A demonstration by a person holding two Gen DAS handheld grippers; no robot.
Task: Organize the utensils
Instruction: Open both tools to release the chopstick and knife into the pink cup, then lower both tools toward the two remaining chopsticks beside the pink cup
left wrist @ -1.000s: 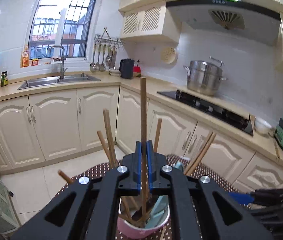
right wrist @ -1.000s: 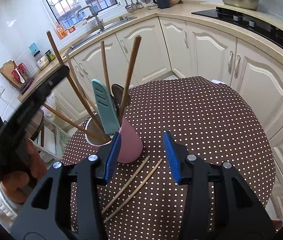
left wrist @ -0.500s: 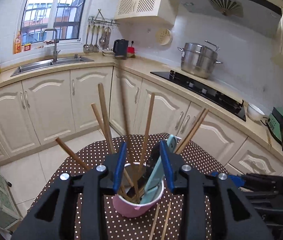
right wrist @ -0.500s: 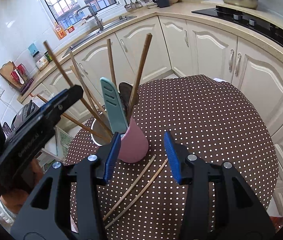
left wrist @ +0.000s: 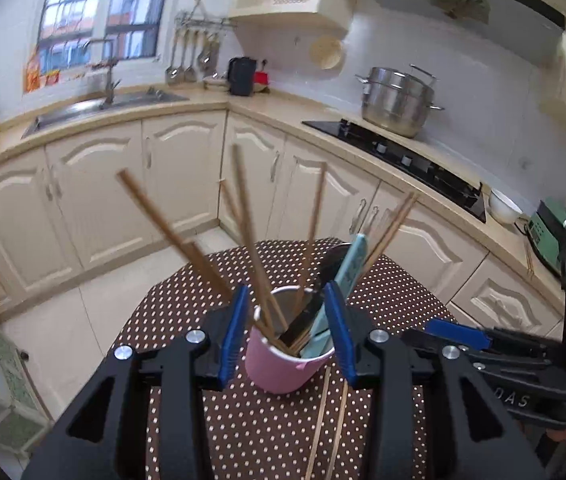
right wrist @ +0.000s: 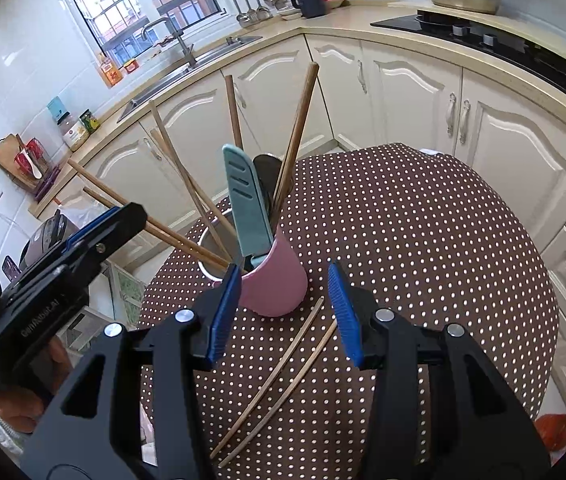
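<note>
left wrist view: left gripper [left wrist: 288,330] jaws are opening w/ nothing pinched, pink cup [left wrist: 283,368] seen between them. cup stands on dotted table [right wrist: 423,248], holding chopsticks upright. right gripper [right wrist: 285,312] is released too, above two loose chopsticks [right wrist: 283,372] beside cup, probably next to collect.

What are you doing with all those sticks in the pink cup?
A person is tidying utensils with two tongs. The pink cup on the dotted table already holds chopsticks and a teal tool. The left tongs are opening with nothing gripped, and the right tongs are open above two loose chopsticks on the table.
</note>
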